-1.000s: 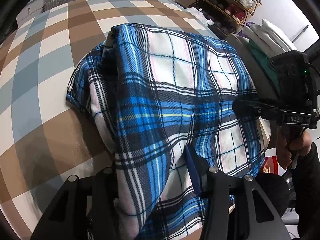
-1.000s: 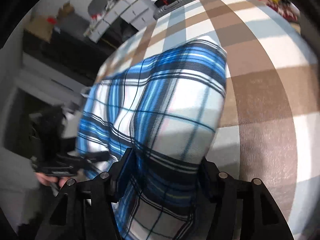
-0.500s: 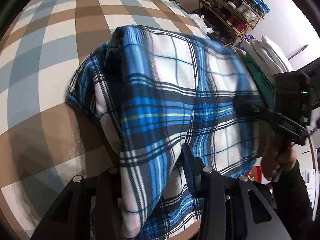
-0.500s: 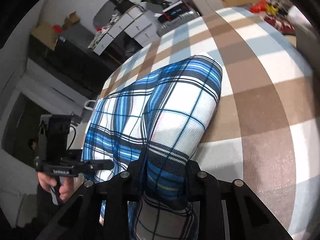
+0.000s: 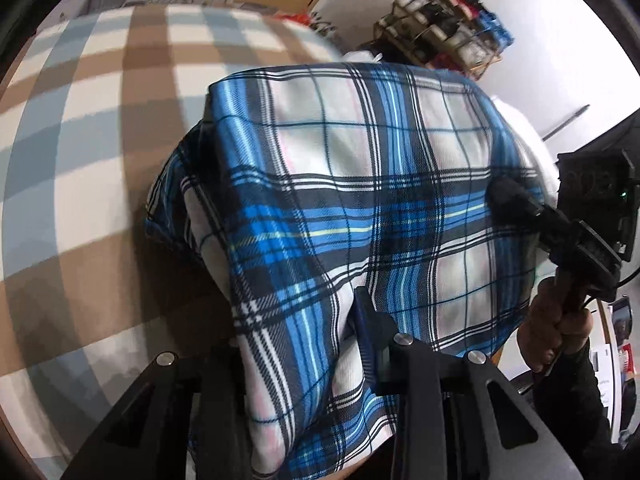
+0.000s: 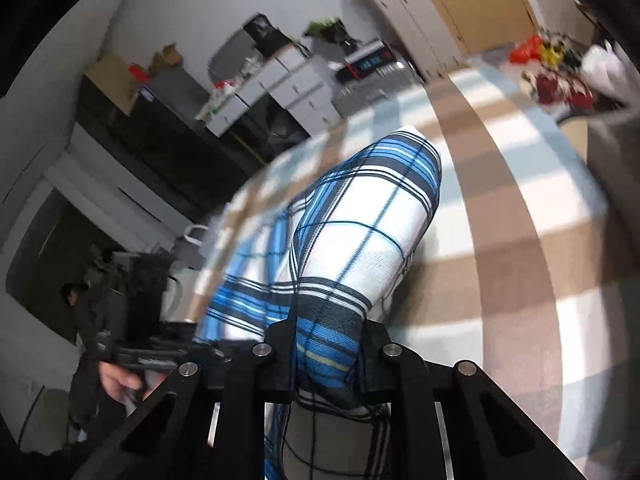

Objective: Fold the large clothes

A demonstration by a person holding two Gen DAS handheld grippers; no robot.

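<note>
The blue plaid garment (image 5: 360, 208) was seen already doubled over, spread across the centre of the frame on the checked tablecloth (image 5: 80, 160). Its near edge was gripped at two points: the left gripper (image 5: 304, 344) had just been closing and was pinched on bunched cloth at lower centre, and the right gripper (image 6: 326, 344), likewise just closing, was clamped on a thick fold. At least one further fold was judged to remain.

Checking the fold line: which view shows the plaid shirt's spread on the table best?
The left wrist view: the plaid shirt fills it, draped over the checked tablecloth. The right wrist view shows only a blurred strip bunched in the right gripper.
</note>
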